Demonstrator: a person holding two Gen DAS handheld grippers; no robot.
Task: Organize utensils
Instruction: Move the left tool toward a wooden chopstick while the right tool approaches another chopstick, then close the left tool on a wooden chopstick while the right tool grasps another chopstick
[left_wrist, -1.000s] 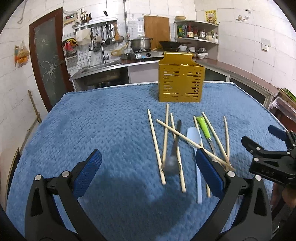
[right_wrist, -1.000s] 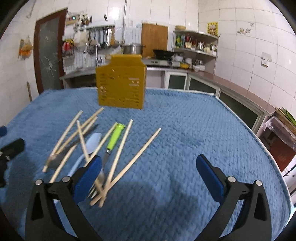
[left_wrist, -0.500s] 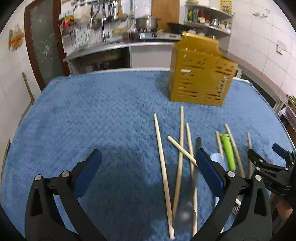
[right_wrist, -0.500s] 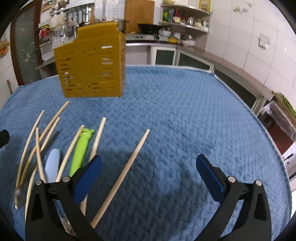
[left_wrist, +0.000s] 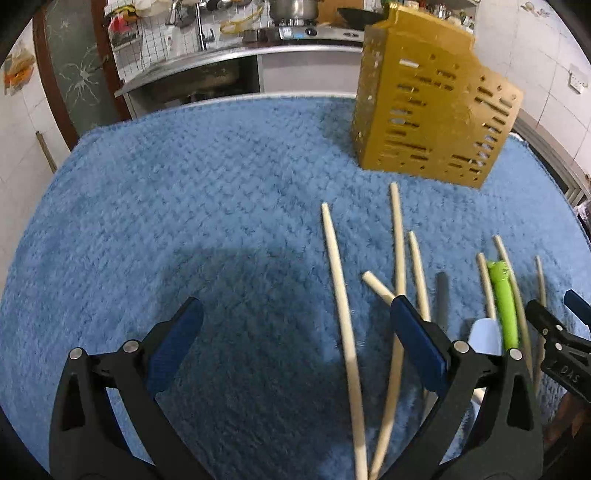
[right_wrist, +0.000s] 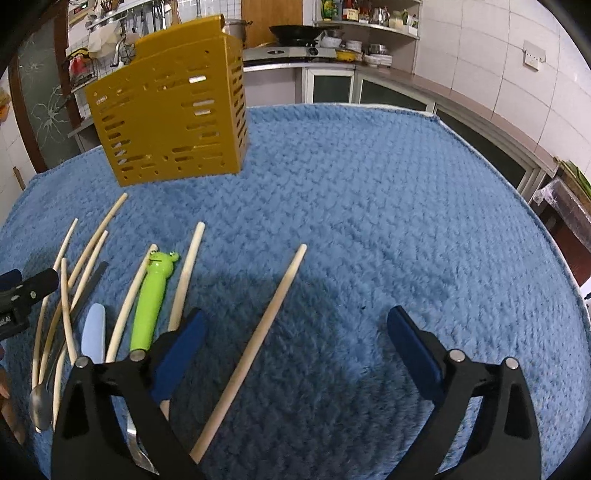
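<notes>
From the left wrist view, the left gripper hangs low over the blue towel with its blue-padded fingers spread wide and nothing between them; a long chopstick runs up just inside its right finger, and more chopsticks fan out beside it. The yellow slotted utensil holder stands at the far side of the towel, well apart from the loose pieces. Toward the right lie a green frog-handled utensil and a pale blue spoon. From the right wrist view, the right gripper is likewise spread and empty, a single chopstick lying between its fingers on the towel.
</notes>
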